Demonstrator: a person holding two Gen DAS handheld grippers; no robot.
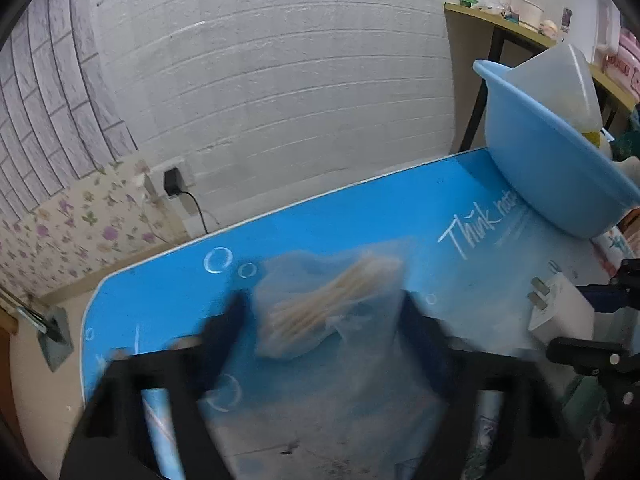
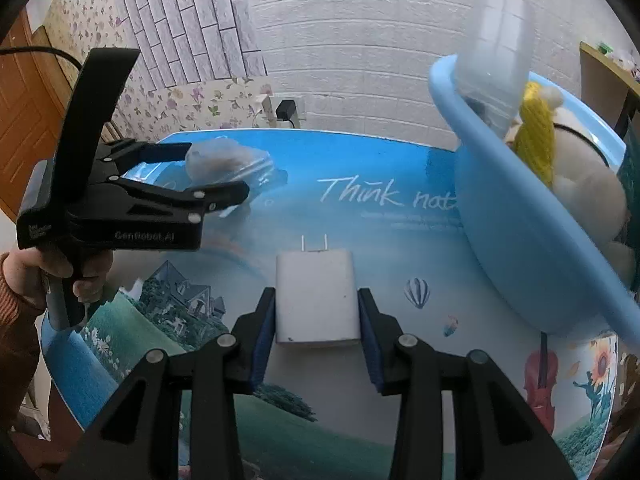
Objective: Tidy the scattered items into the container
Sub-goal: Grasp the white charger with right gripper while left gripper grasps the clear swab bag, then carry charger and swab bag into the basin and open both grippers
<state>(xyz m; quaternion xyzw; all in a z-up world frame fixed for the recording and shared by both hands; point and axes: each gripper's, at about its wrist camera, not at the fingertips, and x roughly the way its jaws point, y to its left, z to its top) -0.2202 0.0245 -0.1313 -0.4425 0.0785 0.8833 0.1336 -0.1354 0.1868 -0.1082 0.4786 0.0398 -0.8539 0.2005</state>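
A clear plastic bag of wooden sticks [image 1: 324,304] lies on the blue printed table [image 1: 360,216]. My left gripper [image 1: 324,312] is open with a finger on each side of the bag; it also shows in the right wrist view [image 2: 216,170] around the bag [image 2: 224,164]. A white plug adapter [image 2: 316,296] lies on the table between the open fingers of my right gripper [image 2: 316,312]; it also shows in the left wrist view [image 1: 556,312]. A light blue basin [image 2: 520,240] stands at the right, holding a clear plastic jug [image 2: 492,60], yellow yarn [image 2: 536,140] and a cream soft toy [image 2: 588,184].
The basin [image 1: 548,176] sits at the table's far right edge. A white brick wall with a socket and black charger [image 1: 172,182] is behind the table. A wooden side table [image 1: 520,28] with small items stands at the back right.
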